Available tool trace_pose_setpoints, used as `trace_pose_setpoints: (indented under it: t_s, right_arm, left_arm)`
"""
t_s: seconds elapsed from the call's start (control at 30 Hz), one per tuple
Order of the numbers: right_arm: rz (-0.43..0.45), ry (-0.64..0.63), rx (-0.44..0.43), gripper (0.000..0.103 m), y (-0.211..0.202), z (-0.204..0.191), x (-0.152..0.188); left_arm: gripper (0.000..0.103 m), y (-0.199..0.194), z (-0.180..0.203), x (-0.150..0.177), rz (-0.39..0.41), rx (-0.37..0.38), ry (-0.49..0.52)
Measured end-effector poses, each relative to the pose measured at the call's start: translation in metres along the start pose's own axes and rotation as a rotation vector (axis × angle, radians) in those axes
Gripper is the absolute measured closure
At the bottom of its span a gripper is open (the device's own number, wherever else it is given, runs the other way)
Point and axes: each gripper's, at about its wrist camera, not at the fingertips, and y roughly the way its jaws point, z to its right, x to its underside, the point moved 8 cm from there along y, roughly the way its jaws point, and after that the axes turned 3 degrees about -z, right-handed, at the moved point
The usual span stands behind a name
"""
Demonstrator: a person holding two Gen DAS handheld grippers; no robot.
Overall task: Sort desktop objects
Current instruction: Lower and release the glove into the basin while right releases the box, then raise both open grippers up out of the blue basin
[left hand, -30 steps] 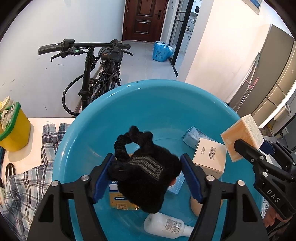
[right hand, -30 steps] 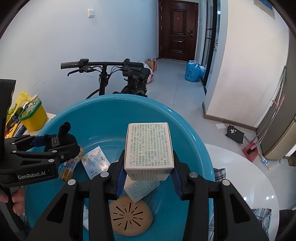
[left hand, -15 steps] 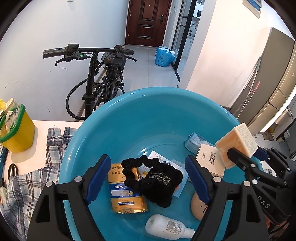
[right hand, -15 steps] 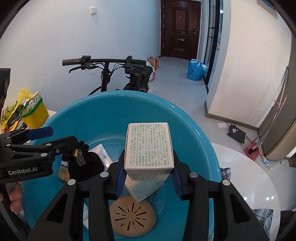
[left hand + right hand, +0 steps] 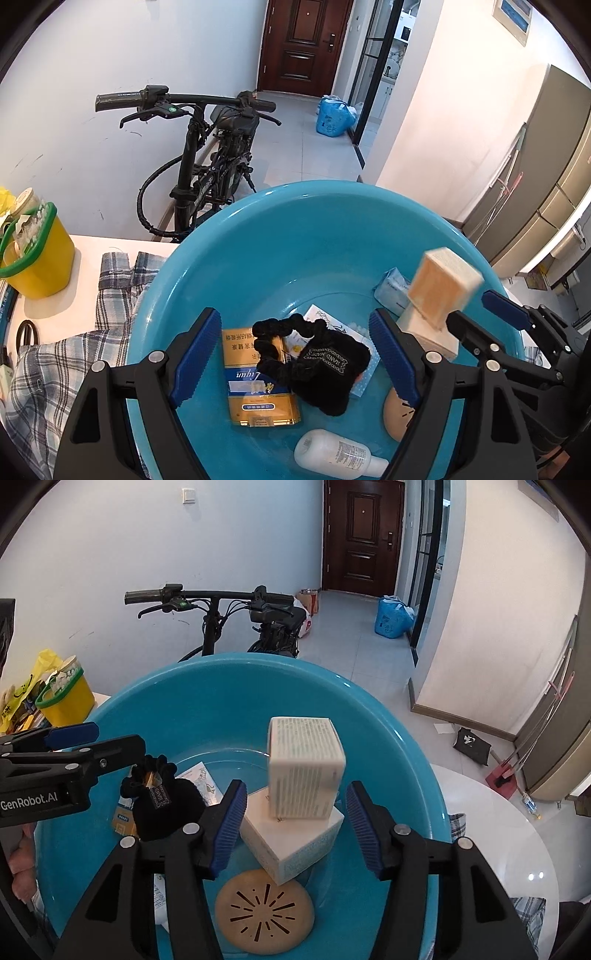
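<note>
A large blue basin [image 5: 295,236] [image 5: 207,701] holds the sorted things. My left gripper [image 5: 295,350] is open above it; the black scrunchie [image 5: 314,365] [image 5: 162,805] lies below on a gold packet [image 5: 255,384]. My right gripper [image 5: 295,827] is open; the printed white box [image 5: 303,768] [image 5: 443,291] is free between its jaws, blurred, tilted over another white box [image 5: 291,838]. A tan round disc [image 5: 264,912] and a white bottle [image 5: 336,454] also lie in the basin.
A yellow container with a green rim [image 5: 33,251] [image 5: 66,698] stands on the table at left. A plaid cloth [image 5: 66,350] lies under the basin. A bicycle [image 5: 207,158] stands behind the table. A white round tabletop [image 5: 498,849] shows at right.
My left gripper opened and let the black scrunchie fall into the basin. My right gripper has now opened and the printed box is dropping onto the white box below.
</note>
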Motion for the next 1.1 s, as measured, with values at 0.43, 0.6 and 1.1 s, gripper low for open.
trace_pose_setpoints:
  t_s: [0.43, 0.6, 1.1]
  right_arm:
    - [0.069, 0.049, 0.016, 0.046, -0.021, 0.017, -0.01]
    - [0.157, 0.069, 0.031, 0.046, -0.049, 0.023, -0.019]
    - [0.497, 0.097, 0.085, 0.022, -0.171, 0.019, -0.041]
  left_arm:
    - [0.019, -0.025, 0.001, -0.01, 0.13, -0.022, 0.007]
    - [0.019, -0.072, 0.006, -0.022, 0.329, -0.036, 0.031]
    - [0.008, -0.202, 0.013, -0.024, 0.707, -0.021, 0.068]
